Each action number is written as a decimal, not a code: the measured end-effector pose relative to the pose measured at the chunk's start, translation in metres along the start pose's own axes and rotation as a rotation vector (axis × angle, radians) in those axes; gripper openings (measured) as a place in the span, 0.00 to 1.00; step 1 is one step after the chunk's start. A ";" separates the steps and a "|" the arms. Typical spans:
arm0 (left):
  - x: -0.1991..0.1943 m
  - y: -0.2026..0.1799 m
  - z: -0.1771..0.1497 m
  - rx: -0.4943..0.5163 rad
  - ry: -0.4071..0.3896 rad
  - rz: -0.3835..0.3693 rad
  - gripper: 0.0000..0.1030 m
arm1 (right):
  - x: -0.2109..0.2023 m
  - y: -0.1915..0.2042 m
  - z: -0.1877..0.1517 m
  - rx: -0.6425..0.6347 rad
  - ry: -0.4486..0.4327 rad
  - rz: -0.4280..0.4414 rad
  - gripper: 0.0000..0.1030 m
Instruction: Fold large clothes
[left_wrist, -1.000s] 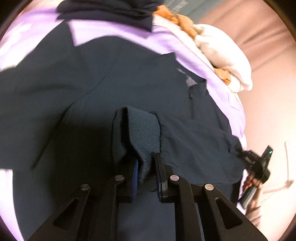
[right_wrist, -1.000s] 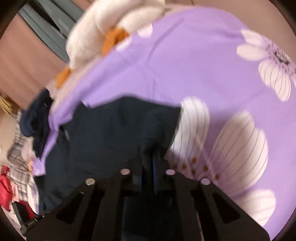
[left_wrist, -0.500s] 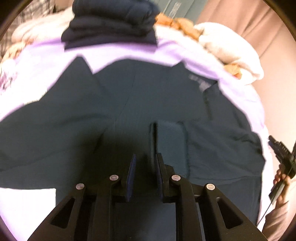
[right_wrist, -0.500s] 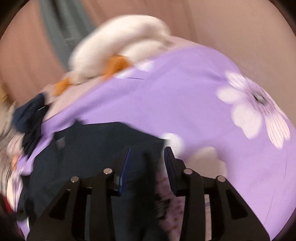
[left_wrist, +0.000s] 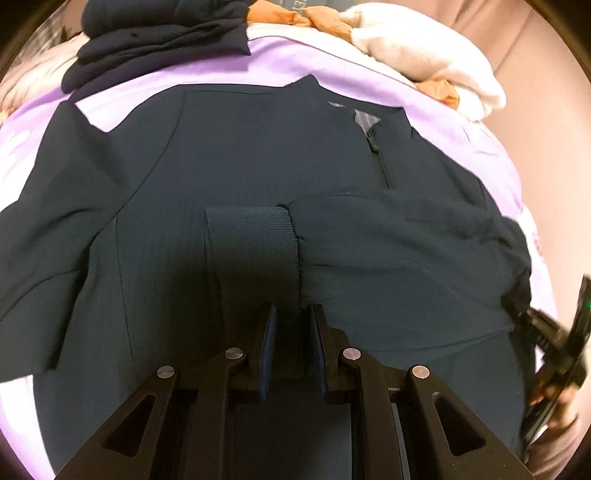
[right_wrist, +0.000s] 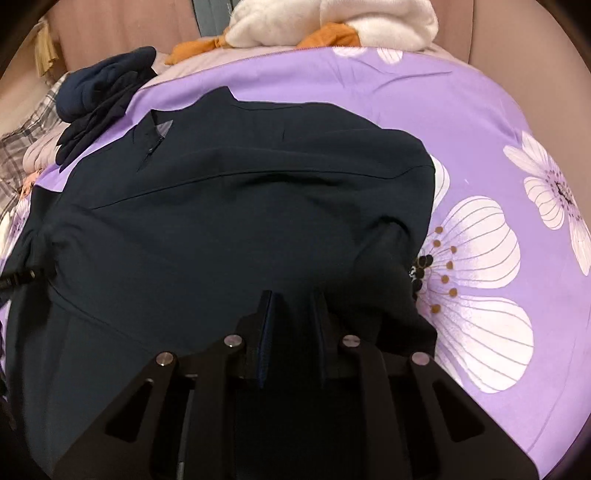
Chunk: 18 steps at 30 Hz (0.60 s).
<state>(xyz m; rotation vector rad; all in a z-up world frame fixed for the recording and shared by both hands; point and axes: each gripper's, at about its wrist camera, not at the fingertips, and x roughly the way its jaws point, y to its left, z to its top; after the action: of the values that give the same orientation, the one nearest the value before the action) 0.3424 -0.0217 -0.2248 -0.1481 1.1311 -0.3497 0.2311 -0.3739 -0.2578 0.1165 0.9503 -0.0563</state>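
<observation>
A dark teal jacket (left_wrist: 240, 170) lies spread flat on a purple flowered bedsheet (left_wrist: 280, 62). One sleeve is folded across its body, and the ribbed cuff (left_wrist: 251, 243) lies just ahead of my left gripper (left_wrist: 293, 314), which is open and holds nothing. In the right wrist view the jacket (right_wrist: 221, 206) fills the middle. My right gripper (right_wrist: 293, 299) is open over the folded edge by the shoulder. The right gripper also shows at the right edge of the left wrist view (left_wrist: 554, 339).
A pile of folded navy clothes (left_wrist: 162, 33) sits at the far edge of the bed, also in the right wrist view (right_wrist: 99, 88). A white and orange plush blanket (right_wrist: 332, 26) lies behind. The bedsheet (right_wrist: 498, 184) spreads to the right.
My left gripper let go of the cuff, which now lies flat on the jacket. My right gripper opened and released the fabric. Both have drawn back a little.
</observation>
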 end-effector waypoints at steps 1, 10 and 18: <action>-0.002 0.001 0.001 -0.009 0.001 -0.005 0.17 | 0.000 0.001 0.001 0.003 -0.007 -0.002 0.20; -0.084 0.049 -0.030 -0.184 -0.146 -0.055 0.74 | -0.063 0.034 -0.003 0.091 -0.092 0.119 0.57; -0.172 0.192 -0.107 -0.541 -0.294 0.021 0.80 | -0.115 0.076 -0.036 0.103 -0.146 0.269 0.66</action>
<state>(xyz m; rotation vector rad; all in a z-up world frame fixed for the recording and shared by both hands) 0.2184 0.2244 -0.1785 -0.6429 0.9113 0.0075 0.1424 -0.2947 -0.1795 0.3305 0.7791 0.1332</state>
